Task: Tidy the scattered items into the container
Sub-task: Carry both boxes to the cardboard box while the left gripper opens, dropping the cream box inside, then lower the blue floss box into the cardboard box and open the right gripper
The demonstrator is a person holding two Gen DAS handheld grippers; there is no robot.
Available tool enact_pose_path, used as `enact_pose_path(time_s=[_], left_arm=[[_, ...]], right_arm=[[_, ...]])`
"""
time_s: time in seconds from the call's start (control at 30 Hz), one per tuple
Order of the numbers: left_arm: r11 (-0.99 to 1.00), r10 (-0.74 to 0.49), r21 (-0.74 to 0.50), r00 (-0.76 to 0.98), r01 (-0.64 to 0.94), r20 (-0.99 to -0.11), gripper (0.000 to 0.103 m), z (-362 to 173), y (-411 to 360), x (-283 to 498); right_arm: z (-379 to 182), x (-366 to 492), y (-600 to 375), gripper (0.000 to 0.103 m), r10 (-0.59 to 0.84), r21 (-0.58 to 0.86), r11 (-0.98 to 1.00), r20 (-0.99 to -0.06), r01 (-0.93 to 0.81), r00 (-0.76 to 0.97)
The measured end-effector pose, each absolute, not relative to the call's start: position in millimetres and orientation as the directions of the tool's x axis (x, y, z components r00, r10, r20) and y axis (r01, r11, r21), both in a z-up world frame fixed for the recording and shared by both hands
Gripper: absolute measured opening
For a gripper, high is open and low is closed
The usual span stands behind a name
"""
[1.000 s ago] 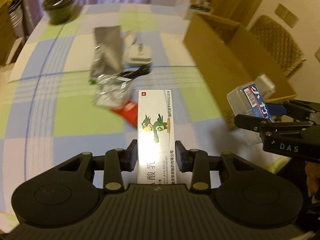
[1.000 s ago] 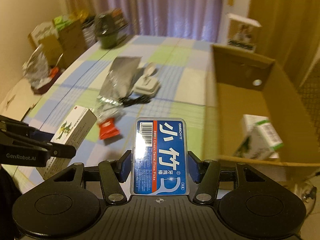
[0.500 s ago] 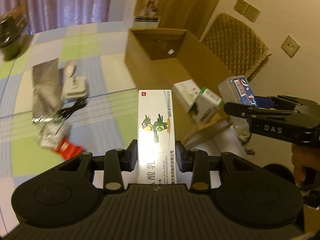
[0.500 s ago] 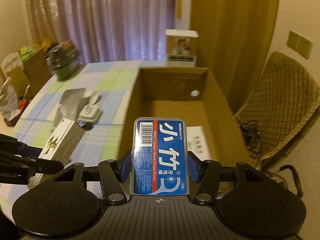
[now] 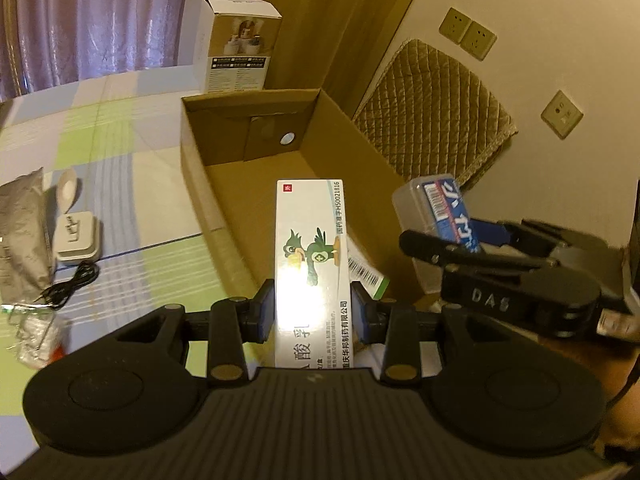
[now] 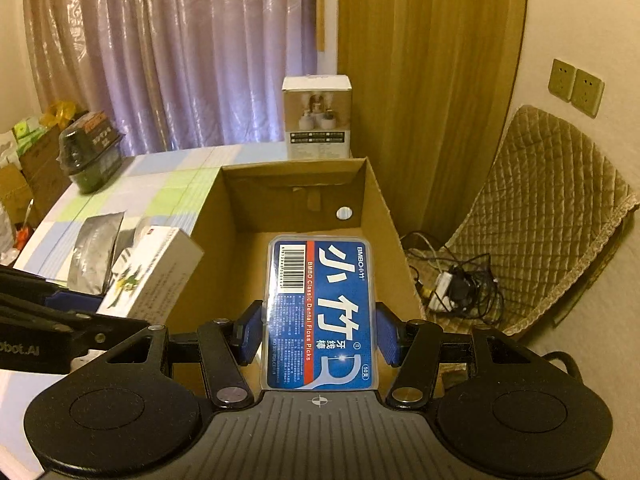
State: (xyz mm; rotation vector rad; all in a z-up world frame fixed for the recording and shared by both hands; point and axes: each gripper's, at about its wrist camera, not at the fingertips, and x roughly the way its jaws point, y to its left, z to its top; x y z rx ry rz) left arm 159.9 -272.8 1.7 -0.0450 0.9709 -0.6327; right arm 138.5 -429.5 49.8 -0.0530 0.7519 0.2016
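Observation:
My left gripper (image 5: 313,308) is shut on a white medicine box with a green bird print (image 5: 310,248), held above the near end of the open cardboard box (image 5: 196,184). My right gripper (image 6: 318,334) is shut on a clear floss-pick case with a blue label (image 6: 320,308), also over the cardboard box (image 6: 384,216). In the left wrist view the floss-pick case (image 5: 436,208) hangs to the right of the medicine box. The medicine box (image 6: 150,272) shows at the left in the right wrist view. A green-and-white carton (image 5: 366,274) lies inside the cardboard box, mostly hidden.
On the checked tablecloth (image 5: 132,184) left of the box lie a silver pouch (image 5: 22,236), a white charger (image 5: 76,234) with a black cable (image 5: 70,284) and crumpled wrappers (image 5: 32,336). A white product box (image 5: 236,44) stands behind. A quilted chair (image 6: 548,208) and floor cables (image 6: 452,284) are to the right.
Both grippers have swung right from over the table to above the cardboard box, each still holding its item. The scattered items now sit at the far left.

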Motion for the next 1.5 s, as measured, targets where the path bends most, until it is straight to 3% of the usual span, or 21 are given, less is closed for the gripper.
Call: enact_pose_path(time_s=[0.67, 0.77, 1.13, 1.5], left_arm=[[0.839, -0.517, -0.358, 0.397, 0.410, -0.758, 0.033, -13, -300, 189], [0.853, -0.501, -0.355, 0.408, 0.383, -0.764, 0.054, -16, -297, 190], [0.868, -0.484, -0.354, 0.433, 0.348, -0.760, 0.056, -16, -273, 186], [0.890, -0.448, -0.330, 0.467, 0.314, -0.763, 0.068, -16, -246, 177]], right_arm=[[41, 162, -436, 0.059, 0.168, 0.036, 0.980, -0.682, -0.197, 0.712], [40, 164, -438, 0.059, 0.166, 0.036, 0.980, -0.683, -0.194, 0.712], [40, 166, -438, 0.059, 0.169, 0.034, 0.979, -0.684, -0.200, 0.710], [36, 168, -428, 0.059, 0.187, 0.041, 0.974, -0.694, -0.221, 0.695]])
